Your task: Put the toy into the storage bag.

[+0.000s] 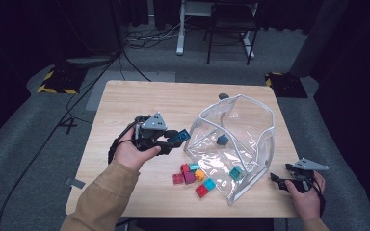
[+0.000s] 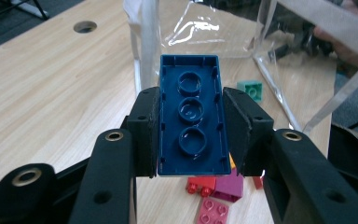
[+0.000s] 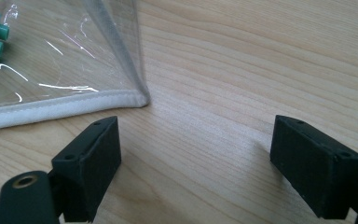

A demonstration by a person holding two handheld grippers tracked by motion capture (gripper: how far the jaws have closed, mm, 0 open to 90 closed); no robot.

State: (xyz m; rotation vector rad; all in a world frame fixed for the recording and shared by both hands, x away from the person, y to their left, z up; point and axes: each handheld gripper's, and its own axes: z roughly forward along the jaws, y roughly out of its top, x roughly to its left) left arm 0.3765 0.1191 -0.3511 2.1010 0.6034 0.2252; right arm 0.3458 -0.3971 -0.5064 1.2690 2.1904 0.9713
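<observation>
Left gripper [image 2: 192,135] clamped on dark blue brick [image 2: 192,116], pads pressing its long sides, hollow underside with three round tubes turned up to the camera. Held above the table [image 1: 125,103], just left of clear pouch [image 1: 250,144], near its open mouth. Right gripper [image 3: 196,163] released, jaws spread wide over bare wood, just beside the pouch's near right corner, touching nothing.

Step in hand, by the look of it: carrying one brick from the loose pile to the pouch. Next move probably calls for tipping the brick past the pouch's stitched rim and letting go inside; may also need the right gripper to pinch the rim and steady the floppy mouth.

Pouch: glossy transparent plastic, creased, edged with pale fabric binding, standing half collapsed. Inside it, a teal brick [image 1: 236,173] and a darker one [image 1: 222,140]. Loose pile [image 1: 195,178] just left of the pouch's near edge: hard, studded plastic blocks in red, magenta, orange, cyan. Table of pale wood grain, smooth, matte, with a round hole [image 2: 85,26] beyond the pouch's far side.
</observation>
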